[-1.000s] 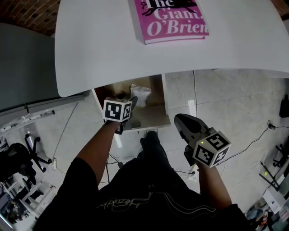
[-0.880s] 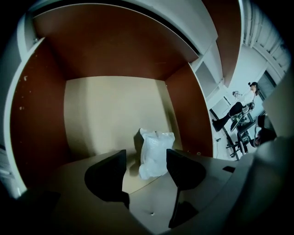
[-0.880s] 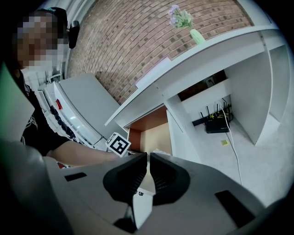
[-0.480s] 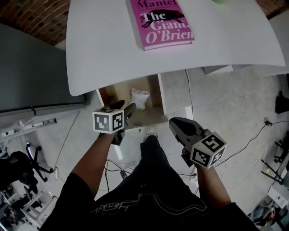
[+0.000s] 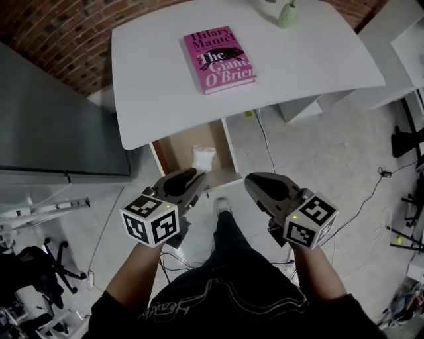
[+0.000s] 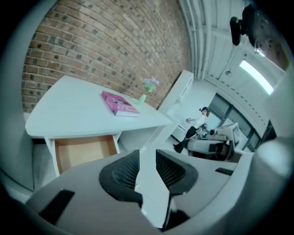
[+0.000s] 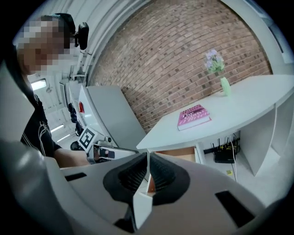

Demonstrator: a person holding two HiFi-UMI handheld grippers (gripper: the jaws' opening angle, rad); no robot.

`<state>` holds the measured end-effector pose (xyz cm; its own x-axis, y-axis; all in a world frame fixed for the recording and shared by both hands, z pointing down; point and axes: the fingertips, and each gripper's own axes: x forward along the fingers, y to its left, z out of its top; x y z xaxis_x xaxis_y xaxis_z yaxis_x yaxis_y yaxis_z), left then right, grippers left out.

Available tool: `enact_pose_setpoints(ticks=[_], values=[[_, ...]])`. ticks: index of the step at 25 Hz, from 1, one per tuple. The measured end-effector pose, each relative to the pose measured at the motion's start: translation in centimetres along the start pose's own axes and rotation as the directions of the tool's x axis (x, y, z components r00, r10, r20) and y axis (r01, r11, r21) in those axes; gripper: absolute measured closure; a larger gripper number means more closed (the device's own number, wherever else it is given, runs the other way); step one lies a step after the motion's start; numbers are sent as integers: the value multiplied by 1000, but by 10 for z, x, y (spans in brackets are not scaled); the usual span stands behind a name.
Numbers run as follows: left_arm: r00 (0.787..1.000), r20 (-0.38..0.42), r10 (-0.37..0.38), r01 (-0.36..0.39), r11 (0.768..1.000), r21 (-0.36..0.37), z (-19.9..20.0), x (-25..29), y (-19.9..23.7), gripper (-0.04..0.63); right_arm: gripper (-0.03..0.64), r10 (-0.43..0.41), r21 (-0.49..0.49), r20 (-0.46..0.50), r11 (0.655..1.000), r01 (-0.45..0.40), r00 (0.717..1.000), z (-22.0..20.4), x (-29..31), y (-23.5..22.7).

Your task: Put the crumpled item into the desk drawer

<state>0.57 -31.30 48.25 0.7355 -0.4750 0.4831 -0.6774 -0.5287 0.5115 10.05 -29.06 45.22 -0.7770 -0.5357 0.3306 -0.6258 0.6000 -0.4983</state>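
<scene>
The crumpled white item (image 5: 203, 157) lies inside the open wooden drawer (image 5: 173, 147) under the white desk (image 5: 265, 86). My left gripper (image 5: 194, 179) hovers just in front of the drawer's front edge, apart from the item. Its jaws are closing, with a gap still showing and nothing between them (image 6: 147, 160). My right gripper (image 5: 254, 185) hangs to the right of the drawer over the floor, its jaws together and empty (image 7: 148, 172). In the left gripper view the drawer (image 6: 82, 153) shows only bare wood; the item is hidden there.
A pink book (image 5: 218, 59) lies on the desk, with a green vase (image 5: 286, 13) at its far edge. A tall grey cabinet (image 5: 59, 132) stands to the left. Cables (image 5: 371, 198) run over the tiled floor. My own leg and shoe (image 5: 222, 206) are below the drawer.
The left gripper has drawn back out of the drawer towards me, leaving the crumpled item inside. The head view has pulled back, so more of the desk shows. The right gripper has hardly moved.
</scene>
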Motion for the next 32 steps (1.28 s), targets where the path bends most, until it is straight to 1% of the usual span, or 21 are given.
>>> enact_pose_setpoints(ticks=[3,5,7,10,13,15,18,20,26,32], values=[[992,37,-118,116,992,45,17,-32,-60,506,568,-5,-90,15,996,6,1000,16,-22,33],[986,58,-158,153,985,80,26,-55,-93,525,568,12,-130,36,991,-7,999,29,-37,58],[981,73,-180,172,979,109,34,-74,-122,541,568,27,-168,60,986,-17,998,42,-53,79],[976,103,-192,177,974,138,43,-104,-159,554,568,31,-240,82,971,-10,996,56,-77,114],[961,165,-223,194,965,174,55,-140,-191,561,568,62,-261,110,965,-31,992,66,-96,154],[955,179,-235,195,957,215,57,-160,-212,563,568,73,-280,114,959,-39,991,68,-107,176],[957,179,-227,167,939,299,53,-175,-232,565,568,94,-301,134,952,-50,987,69,-121,199],[959,175,-224,158,932,327,49,-180,-243,568,568,105,-304,156,951,-53,982,72,-132,211],[951,197,-239,161,924,346,50,-204,-264,568,568,116,-339,200,940,-42,973,86,-157,237],[943,222,-249,155,917,368,58,-221,-270,569,568,121,-359,206,933,-40,971,95,-159,250]])
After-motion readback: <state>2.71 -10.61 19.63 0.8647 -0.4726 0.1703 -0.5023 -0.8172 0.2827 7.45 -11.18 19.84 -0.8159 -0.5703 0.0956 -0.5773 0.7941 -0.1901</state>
